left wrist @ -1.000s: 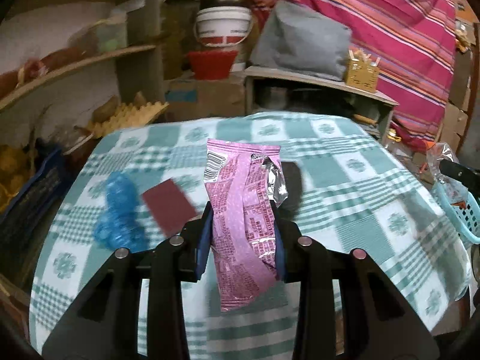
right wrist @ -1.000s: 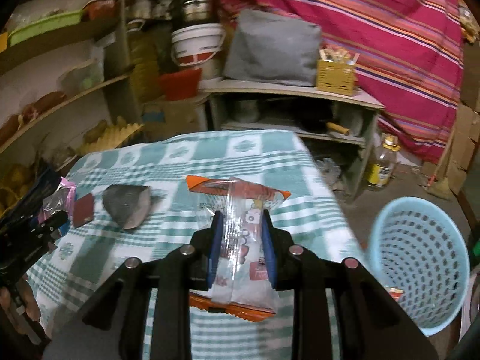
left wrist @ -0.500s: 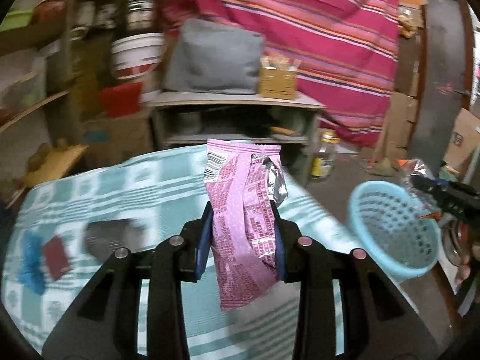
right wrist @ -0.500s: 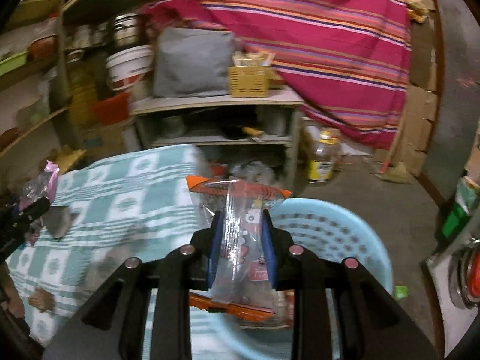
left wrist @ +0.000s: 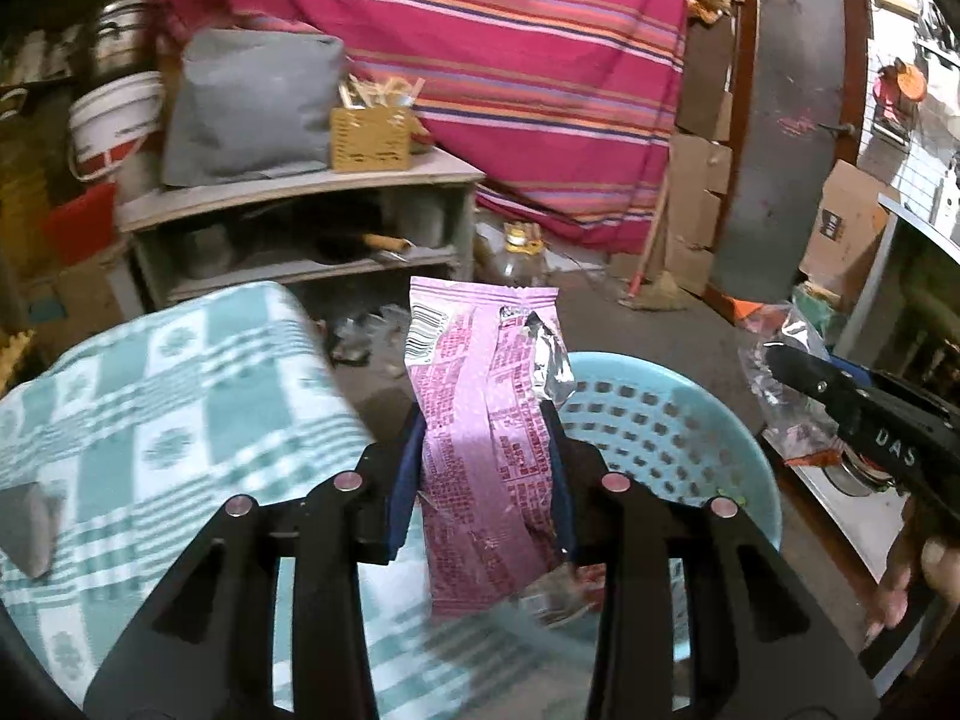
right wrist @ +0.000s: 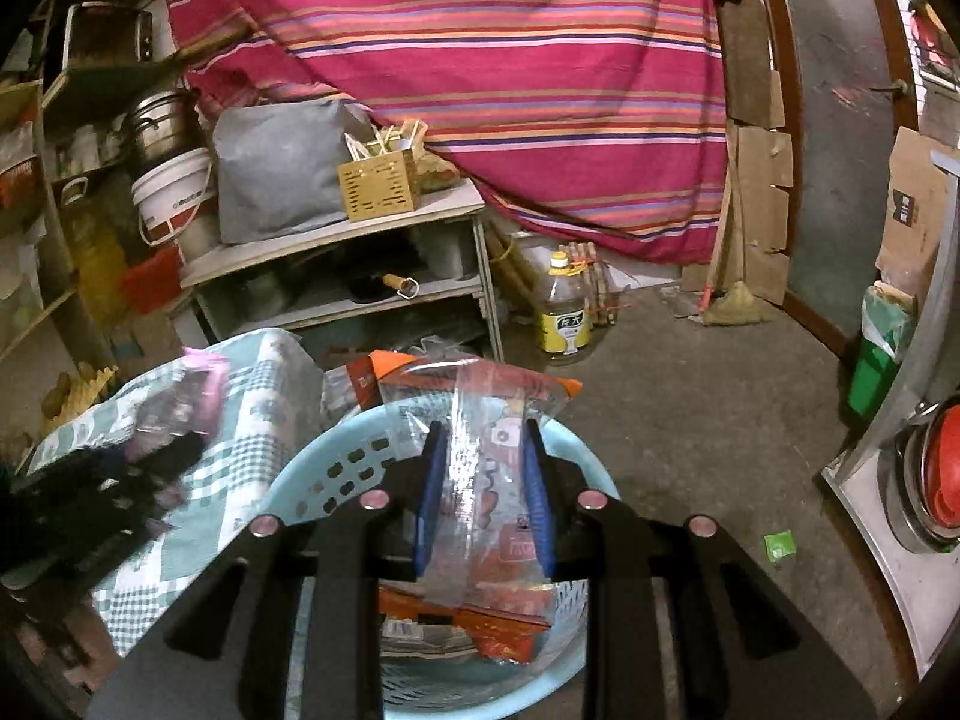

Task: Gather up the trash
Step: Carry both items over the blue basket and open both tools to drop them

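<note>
A: Left gripper [left wrist: 486,450] is up over the near rim of the light blue basket [left wrist: 690,408], pink wrapper [left wrist: 480,420] standing upright between its blue pads, and those jaws are opening. There's a sliver of gap on the left pad; the wrapper hangs there, its lower end over the basket's edge.

B: And the right gripper [right wrist: 483,480]?

A: Pinching a clear plastic packet with orange ends [right wrist: 486,468], pads pressed flat on both sides. It's directly above the basket [right wrist: 336,474], which sits on the floor just beside the counter [left wrist: 150,408] with its green checked cloth. Some wrappers lie in the basket's bottom.

B: Anything on the counter?

A: A grey wedge-shaped piece [left wrist: 27,525] at the left edge. From the left view, the hand [left wrist: 912,570] holding the right gripper shows at far right.
</note>
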The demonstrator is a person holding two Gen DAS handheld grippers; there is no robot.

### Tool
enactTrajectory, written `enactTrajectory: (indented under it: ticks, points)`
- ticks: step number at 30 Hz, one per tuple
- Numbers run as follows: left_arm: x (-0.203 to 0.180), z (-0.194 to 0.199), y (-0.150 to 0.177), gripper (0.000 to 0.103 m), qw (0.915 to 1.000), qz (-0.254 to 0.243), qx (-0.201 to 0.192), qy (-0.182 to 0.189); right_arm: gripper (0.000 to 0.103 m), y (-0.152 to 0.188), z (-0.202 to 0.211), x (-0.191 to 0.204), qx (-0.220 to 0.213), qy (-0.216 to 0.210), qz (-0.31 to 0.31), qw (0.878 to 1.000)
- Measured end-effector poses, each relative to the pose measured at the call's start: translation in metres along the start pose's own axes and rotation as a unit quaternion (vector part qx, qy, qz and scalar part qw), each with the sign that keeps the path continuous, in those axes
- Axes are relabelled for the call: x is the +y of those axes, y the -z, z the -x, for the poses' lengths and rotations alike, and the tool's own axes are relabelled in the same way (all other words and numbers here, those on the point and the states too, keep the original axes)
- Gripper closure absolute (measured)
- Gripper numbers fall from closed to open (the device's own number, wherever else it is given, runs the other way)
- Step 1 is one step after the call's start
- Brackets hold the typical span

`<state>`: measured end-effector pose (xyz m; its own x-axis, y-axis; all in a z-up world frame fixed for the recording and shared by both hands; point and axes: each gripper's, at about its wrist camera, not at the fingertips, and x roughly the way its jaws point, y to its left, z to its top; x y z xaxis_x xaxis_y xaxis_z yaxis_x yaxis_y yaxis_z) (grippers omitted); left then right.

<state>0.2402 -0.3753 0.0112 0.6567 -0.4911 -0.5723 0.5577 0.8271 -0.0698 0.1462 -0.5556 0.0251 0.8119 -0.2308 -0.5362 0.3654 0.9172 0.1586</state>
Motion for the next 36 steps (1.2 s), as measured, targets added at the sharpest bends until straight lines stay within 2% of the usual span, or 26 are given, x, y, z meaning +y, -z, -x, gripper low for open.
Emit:
enactTrajectory:
  ticks: [5,7,9,11,13,17,25,26,28,29,30,31,33,36]
  points:
    - [-0.022,-0.016,-0.003,0.054,0.9998,-0.014,0.01,0.01,0.077,0.0,-0.009,-0.005,0.008,-0.003,-0.015,1.0]
    - [-0.025,-0.018,-0.005,0.048,0.9997,-0.016,0.011,0.01,0.077,0.002,-0.01,-0.008,0.012,-0.003,-0.019,1.0]
    - [-0.025,-0.017,-0.006,0.036,0.9997,-0.017,0.012,0.011,0.077,0.003,-0.011,-0.007,0.014,-0.002,-0.019,1.0]
    - [-0.025,-0.016,-0.006,0.032,0.9997,-0.018,0.012,0.014,0.077,0.003,-0.013,-0.004,0.016,-0.001,-0.019,1.0]
    - [-0.024,-0.014,-0.008,0.031,0.9996,-0.021,0.011,0.014,0.077,0.004,-0.014,-0.004,0.017,0.0,-0.019,1.0]
    - [-0.019,-0.009,-0.01,0.021,0.9998,-0.018,0.004,0.009,0.077,0.003,-0.016,-0.002,0.019,0.0,-0.019,1.0]
    - [0.008,0.012,-0.01,0.012,0.9995,-0.007,-0.012,-0.029,0.074,0.004,-0.025,0.009,0.02,0.006,-0.011,1.0]
    - [0.012,0.015,-0.01,0.011,0.9994,-0.005,-0.014,-0.033,0.071,0.004,-0.026,0.01,0.022,0.005,-0.01,1.0]
    - [0.023,0.024,-0.009,0.01,0.9989,0.001,-0.019,-0.043,0.055,0.005,-0.031,0.018,0.024,0.012,-0.002,1.0]
    - [0.028,0.028,-0.008,0.009,0.9987,0.004,-0.02,-0.047,0.041,0.006,-0.032,0.022,0.023,0.017,0.003,1.0]
    - [0.037,0.034,-0.007,0.008,0.9983,0.01,-0.023,-0.053,0.035,0.007,-0.033,0.025,0.022,0.024,0.009,0.999]
    - [0.043,0.04,-0.006,0.007,0.9979,0.014,-0.024,-0.058,0.033,0.007,-0.035,0.028,0.022,0.029,0.011,0.999]
    - [0.059,0.052,-0.002,0.006,0.9969,0.022,-0.028,-0.071,0.024,0.009,-0.037,0.032,0.029,0.037,0.014,0.999]
    - [0.082,0.071,0.007,0.006,0.9946,0.027,-0.032,-0.095,0.018,0.01,-0.033,0.038,0.03,0.042,0.013,0.999]
